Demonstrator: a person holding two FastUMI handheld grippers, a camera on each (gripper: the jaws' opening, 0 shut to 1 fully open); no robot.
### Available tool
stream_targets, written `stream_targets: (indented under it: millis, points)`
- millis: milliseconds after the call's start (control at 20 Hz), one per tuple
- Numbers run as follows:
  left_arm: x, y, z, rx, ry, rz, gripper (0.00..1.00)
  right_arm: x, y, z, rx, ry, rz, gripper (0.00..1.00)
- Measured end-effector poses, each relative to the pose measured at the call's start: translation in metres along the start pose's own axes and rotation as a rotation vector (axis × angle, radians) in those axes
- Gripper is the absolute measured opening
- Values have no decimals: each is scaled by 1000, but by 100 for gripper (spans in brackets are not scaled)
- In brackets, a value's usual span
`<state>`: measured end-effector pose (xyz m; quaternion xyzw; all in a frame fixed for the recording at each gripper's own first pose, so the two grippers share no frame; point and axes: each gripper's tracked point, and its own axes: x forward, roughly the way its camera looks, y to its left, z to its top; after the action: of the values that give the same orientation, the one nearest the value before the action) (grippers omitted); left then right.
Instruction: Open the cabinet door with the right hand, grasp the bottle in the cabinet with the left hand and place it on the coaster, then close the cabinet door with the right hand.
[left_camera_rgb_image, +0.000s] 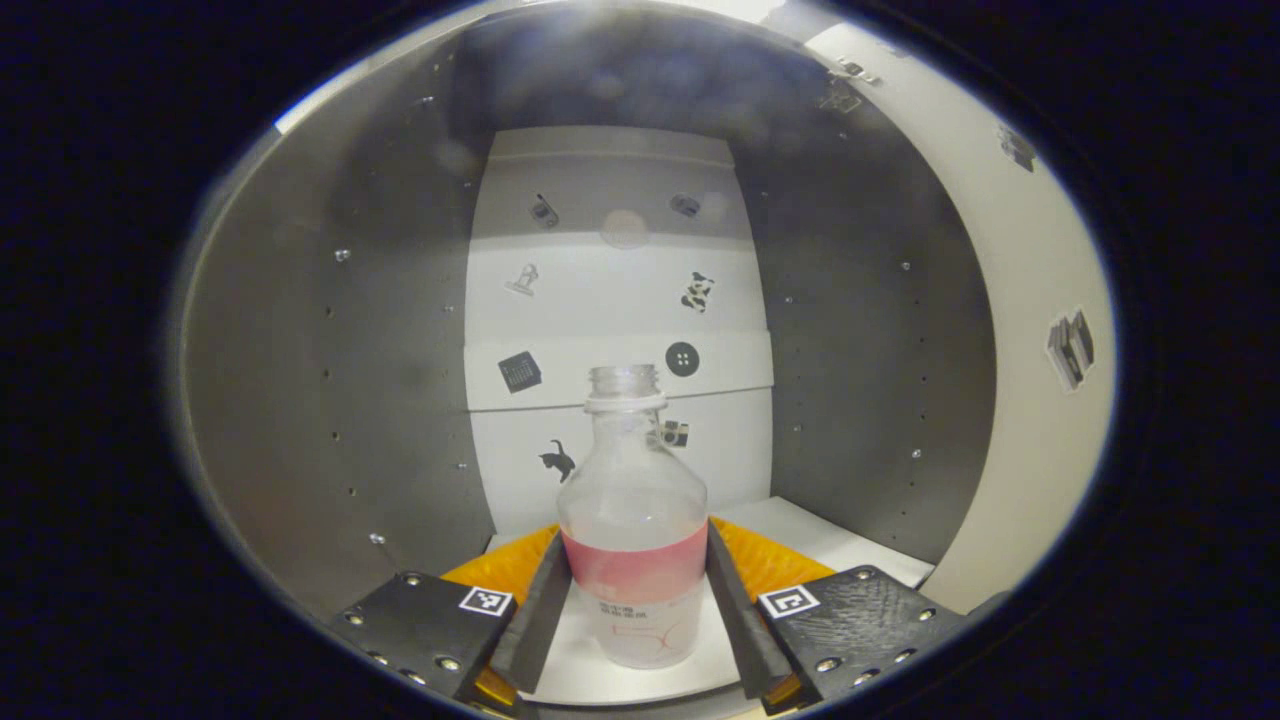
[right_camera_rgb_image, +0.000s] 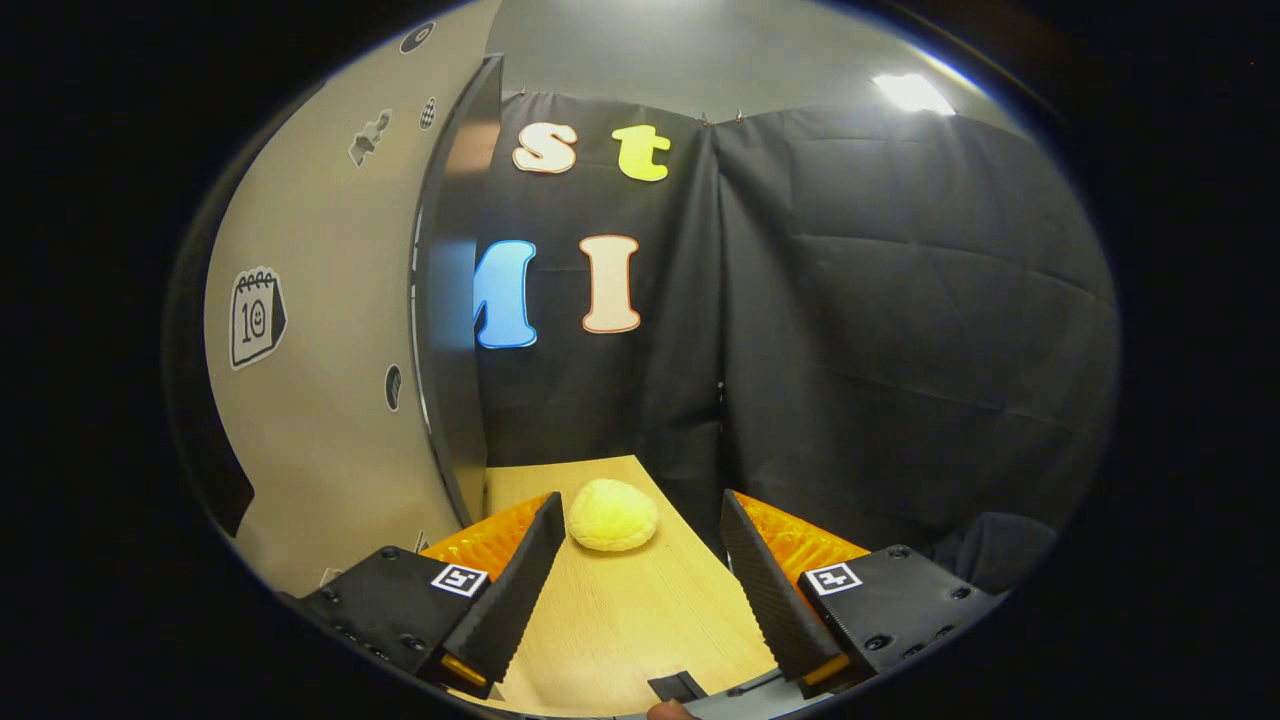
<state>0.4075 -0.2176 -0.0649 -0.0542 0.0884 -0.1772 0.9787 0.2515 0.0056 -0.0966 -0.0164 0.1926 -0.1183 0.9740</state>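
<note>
A clear bottle (left_camera_rgb_image: 632, 530) with a red label band and no cap stands upright on the white floor of the cabinet (left_camera_rgb_image: 850, 545). My left gripper (left_camera_rgb_image: 636, 540) reaches into the cabinet, and its two fingers press against the bottle's sides at label height. The open cabinet door (right_camera_rgb_image: 330, 330), beige with stickers, stands edge-on at the left of the right gripper view. Beside it my right gripper (right_camera_rgb_image: 640, 505) hangs open over the wooden table (right_camera_rgb_image: 640, 610), holding nothing.
The cabinet has grey side walls (left_camera_rgb_image: 400, 380) and a white back panel (left_camera_rgb_image: 615, 300) with stickers. A pale yellow rounded lump (right_camera_rgb_image: 612, 514) lies on the table just beyond my right fingertips. Black cloth closes off the booth behind the table.
</note>
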Motion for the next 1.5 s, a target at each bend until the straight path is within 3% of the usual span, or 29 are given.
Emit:
stream_targets:
  millis: [50,100,250,750,950,1000,1100,1150,1500]
  points:
    - [-6,0,2,-7,-6,-1,74,0,-1,0,1,-3,3,99]
    - [-14,2,4,-10,-11,1,72,0,0,0,1,-5,9,95]
    - [-47,7,7,-8,-16,30,72,-2,1,0,-2,-12,46,95]
    - [-187,35,-16,23,-24,191,71,-17,-5,-11,-11,-28,171,95]
    - [-236,36,-39,24,-17,232,74,-22,-7,-20,-14,-26,211,95]
    - [-246,35,-46,32,-14,239,74,-23,-8,-23,-22,-26,220,99]
    - [-263,31,-61,56,-9,250,71,-24,-9,-29,-36,-21,233,95]
    - [-271,28,-69,66,-9,252,71,-24,-10,-30,-38,-20,238,99]
    - [-318,12,-154,85,48,267,71,-31,-10,-43,-47,-37,255,95]
